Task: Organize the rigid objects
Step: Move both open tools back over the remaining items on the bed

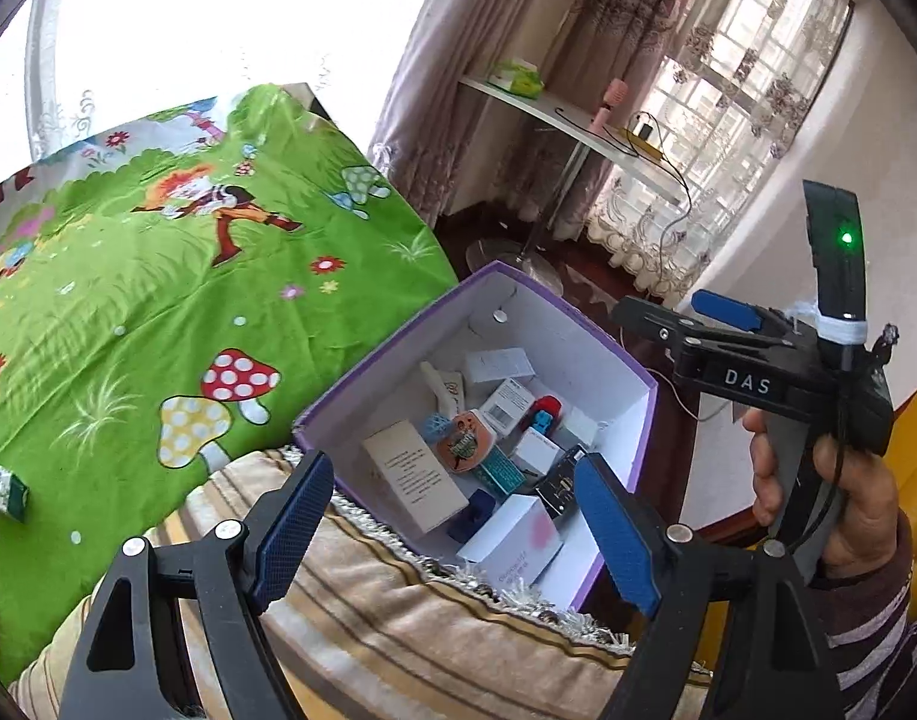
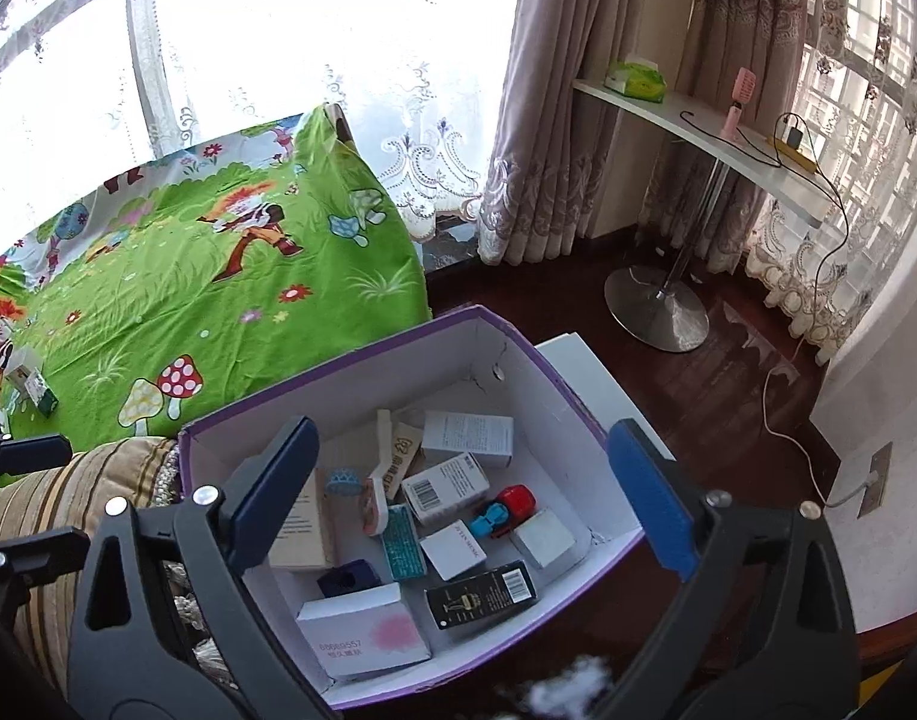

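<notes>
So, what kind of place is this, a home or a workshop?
Most likely a home, probably a bedroom: a cartoon-printed green bedsheet, long curtains by the windows, and a striped cushion next to the purple box of small items.

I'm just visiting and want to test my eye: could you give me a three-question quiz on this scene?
1. True or false: both grippers, left and right, are empty.
2. Where does the toy car lie? A) on the green sheet B) in the purple box C) on the shelf
3. Fill in: a small green-and-white box outside the purple box lies on the ____.

Key:
1. True; both stand open, holding nothing.
2. B
3. Green sheet
</notes>
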The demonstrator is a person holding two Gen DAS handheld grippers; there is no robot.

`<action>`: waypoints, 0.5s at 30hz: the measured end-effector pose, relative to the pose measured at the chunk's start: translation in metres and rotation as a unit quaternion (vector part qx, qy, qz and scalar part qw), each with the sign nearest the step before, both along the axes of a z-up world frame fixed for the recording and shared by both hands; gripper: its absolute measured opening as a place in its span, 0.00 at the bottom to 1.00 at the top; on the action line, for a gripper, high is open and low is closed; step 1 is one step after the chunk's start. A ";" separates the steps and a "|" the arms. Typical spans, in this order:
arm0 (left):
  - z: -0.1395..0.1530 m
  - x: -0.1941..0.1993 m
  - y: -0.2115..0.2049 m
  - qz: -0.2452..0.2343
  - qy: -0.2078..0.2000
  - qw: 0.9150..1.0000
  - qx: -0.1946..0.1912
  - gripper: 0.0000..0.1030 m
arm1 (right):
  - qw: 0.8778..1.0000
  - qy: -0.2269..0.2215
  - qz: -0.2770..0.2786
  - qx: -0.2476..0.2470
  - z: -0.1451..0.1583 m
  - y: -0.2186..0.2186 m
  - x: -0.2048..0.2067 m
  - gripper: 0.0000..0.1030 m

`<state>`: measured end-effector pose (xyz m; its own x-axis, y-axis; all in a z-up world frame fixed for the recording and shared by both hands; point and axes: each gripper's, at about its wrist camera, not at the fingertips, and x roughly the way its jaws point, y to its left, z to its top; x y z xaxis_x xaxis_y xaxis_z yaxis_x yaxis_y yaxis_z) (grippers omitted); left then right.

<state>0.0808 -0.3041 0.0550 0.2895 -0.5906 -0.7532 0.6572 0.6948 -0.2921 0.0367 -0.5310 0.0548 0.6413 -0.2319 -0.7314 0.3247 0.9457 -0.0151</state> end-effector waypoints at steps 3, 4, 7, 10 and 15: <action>0.001 0.009 0.022 0.037 -0.012 0.999 0.013 0.81 | 1.000 0.001 0.017 -0.006 0.002 0.020 0.008 0.96; 0.000 0.012 0.030 0.046 -0.012 0.999 0.013 0.81 | 1.000 -0.001 0.028 -0.006 0.003 0.027 0.011 0.96; -0.004 0.018 0.056 0.079 -0.016 0.997 0.021 0.81 | 0.998 -0.003 0.058 -0.013 0.005 0.051 0.020 0.96; -0.008 0.022 0.085 0.108 -0.017 0.994 0.026 0.81 | 0.996 -0.005 0.085 -0.037 0.006 0.079 0.027 0.96; -0.012 0.028 0.135 0.162 -0.017 0.986 0.029 0.81 | 0.990 0.000 0.140 -0.016 0.006 0.114 0.044 0.96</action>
